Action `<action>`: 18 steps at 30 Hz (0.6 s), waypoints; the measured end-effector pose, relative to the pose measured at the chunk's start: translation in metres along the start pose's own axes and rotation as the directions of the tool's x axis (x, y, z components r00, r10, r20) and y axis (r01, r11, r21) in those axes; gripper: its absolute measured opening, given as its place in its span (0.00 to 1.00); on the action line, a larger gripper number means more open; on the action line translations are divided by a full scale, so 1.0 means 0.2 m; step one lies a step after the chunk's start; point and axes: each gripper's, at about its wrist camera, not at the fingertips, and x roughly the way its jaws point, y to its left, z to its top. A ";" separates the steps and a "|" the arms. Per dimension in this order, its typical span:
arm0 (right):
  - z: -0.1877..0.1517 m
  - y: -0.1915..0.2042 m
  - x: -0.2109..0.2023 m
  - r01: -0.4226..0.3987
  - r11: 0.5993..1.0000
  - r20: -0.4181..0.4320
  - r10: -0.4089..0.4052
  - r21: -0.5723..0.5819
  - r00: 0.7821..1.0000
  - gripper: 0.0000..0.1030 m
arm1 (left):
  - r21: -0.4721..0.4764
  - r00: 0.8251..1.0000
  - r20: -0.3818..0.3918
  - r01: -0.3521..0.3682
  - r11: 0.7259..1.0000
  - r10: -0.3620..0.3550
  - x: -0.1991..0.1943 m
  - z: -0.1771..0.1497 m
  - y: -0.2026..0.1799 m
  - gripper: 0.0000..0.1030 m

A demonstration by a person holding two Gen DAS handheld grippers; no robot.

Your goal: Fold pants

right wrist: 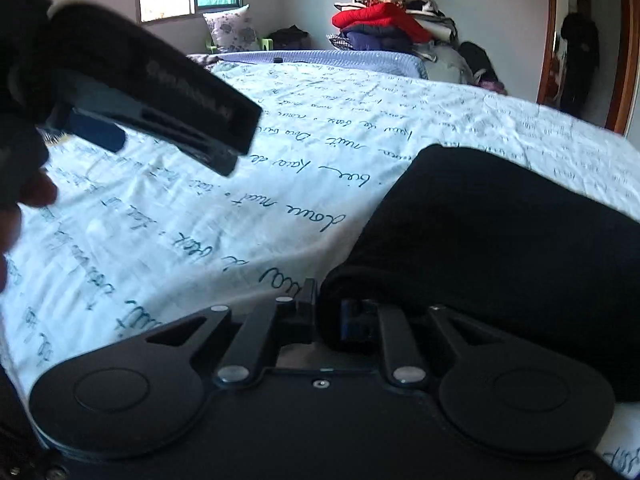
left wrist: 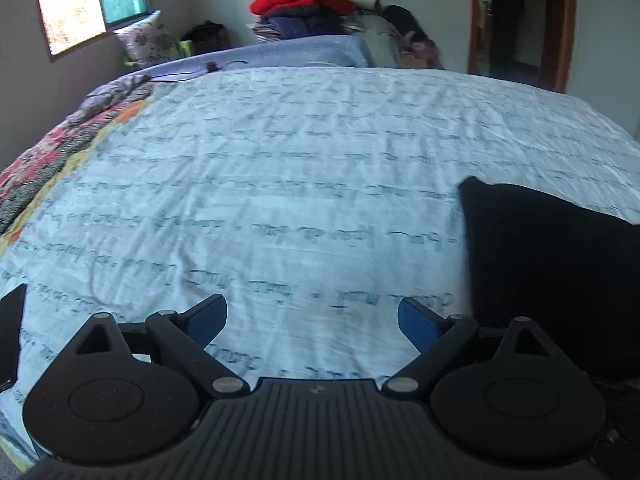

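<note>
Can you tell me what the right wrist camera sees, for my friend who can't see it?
The right gripper has its jaws closed around a fold of the black pants, which lie on a white bedsheet printed with handwriting. The left gripper hovers at upper left, and a clothes pile sits against the far wall.

Black pants (right wrist: 500, 232) on pale-blue sheet (left wrist: 280, 160) w/ dark script print; blue-padded gripper (left wrist: 312, 320).

Both wrist views look low across the bed (left wrist: 320, 160), sharing the pants (right wrist: 500, 232).
</note>
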 end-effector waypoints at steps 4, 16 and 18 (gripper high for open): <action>-0.01 -0.17 -0.33 -0.205 0.975 0.024 0.203 0.087 0.979 0.31 | 0.016 0.996 0.000 0.092 0.996 -0.092 -0.03 0.01 -0.09 0.92; -0.17 -0.95 -0.48 0.305 0.900 -0.044 -0.307 0.312 0.951 0.32 | 0.156 0.958 -0.115 0.279 0.948 -0.263 0.11 -0.12 -0.58 0.93; -0.17 -0.90 -0.50 0.345 0.905 -0.041 -0.346 0.248 0.937 0.32 | 0.098 0.950 -0.124 0.300 0.949 -0.288 0.13 -0.14 -0.54 0.93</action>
